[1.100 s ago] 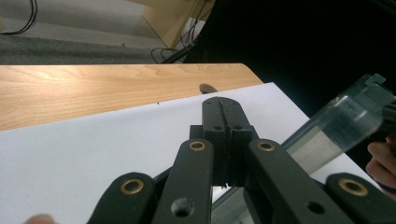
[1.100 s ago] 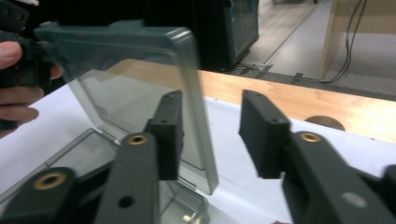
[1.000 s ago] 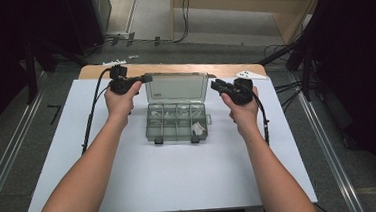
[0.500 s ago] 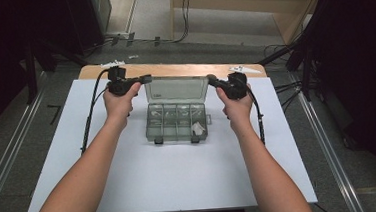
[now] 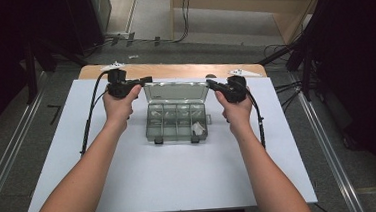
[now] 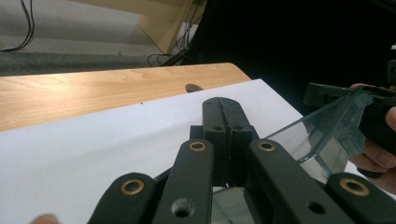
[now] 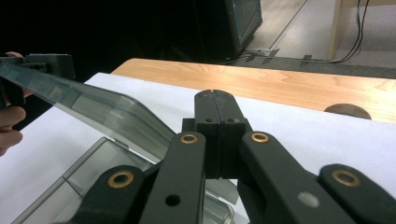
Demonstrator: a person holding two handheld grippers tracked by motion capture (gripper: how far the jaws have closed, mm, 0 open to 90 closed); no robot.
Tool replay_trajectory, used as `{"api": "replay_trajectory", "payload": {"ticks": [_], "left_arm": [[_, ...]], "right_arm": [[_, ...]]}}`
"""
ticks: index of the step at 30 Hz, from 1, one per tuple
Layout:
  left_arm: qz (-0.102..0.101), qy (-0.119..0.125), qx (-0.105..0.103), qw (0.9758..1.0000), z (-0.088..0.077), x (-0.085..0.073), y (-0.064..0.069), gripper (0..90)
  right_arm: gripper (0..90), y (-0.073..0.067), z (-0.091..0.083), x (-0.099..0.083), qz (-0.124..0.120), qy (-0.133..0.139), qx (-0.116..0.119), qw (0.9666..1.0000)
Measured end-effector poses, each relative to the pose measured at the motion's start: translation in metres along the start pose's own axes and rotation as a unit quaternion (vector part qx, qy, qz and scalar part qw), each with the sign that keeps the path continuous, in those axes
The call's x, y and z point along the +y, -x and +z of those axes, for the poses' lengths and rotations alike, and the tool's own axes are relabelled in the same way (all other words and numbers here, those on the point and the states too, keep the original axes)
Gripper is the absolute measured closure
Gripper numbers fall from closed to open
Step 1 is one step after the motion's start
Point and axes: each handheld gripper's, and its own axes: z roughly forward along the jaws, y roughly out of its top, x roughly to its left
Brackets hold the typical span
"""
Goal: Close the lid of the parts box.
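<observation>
The clear plastic organizer box (image 5: 178,120) lay near the far edge of the white bench top (image 5: 131,180), its lid (image 5: 176,91) raised. The left gripper (image 5: 146,80) and the right gripper (image 5: 210,84) touched the lid's two ends, jaws pressed together.

right hand-held gripper (image 5: 213,85) moved inward to lid (image 5: 176,91) corner of clear box; jaws just closed, now shut.

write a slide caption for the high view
Two hand-held grippers, left and right, shut on the raised lid of a clear box.
</observation>
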Motion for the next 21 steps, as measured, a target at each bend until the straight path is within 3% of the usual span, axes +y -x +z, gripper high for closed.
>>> {"api": "replay_trajectory", "payload": {"ticks": [13, 21], "left_arm": [[0.006, 0.002, -0.012, 0.9999, -0.009, -0.006, 0.008, 89.4], [0.017, -0.003, -0.006, 0.9998, -0.014, -0.015, 0.014, 89.4]], "right_arm": [[87.6, -0.010, -0.013, -0.006, -0.014, 0.012, 0.006, 0.9998], [87.6, -0.013, -0.021, -0.012, -0.017, 0.017, 0.005, 0.9997]]}}
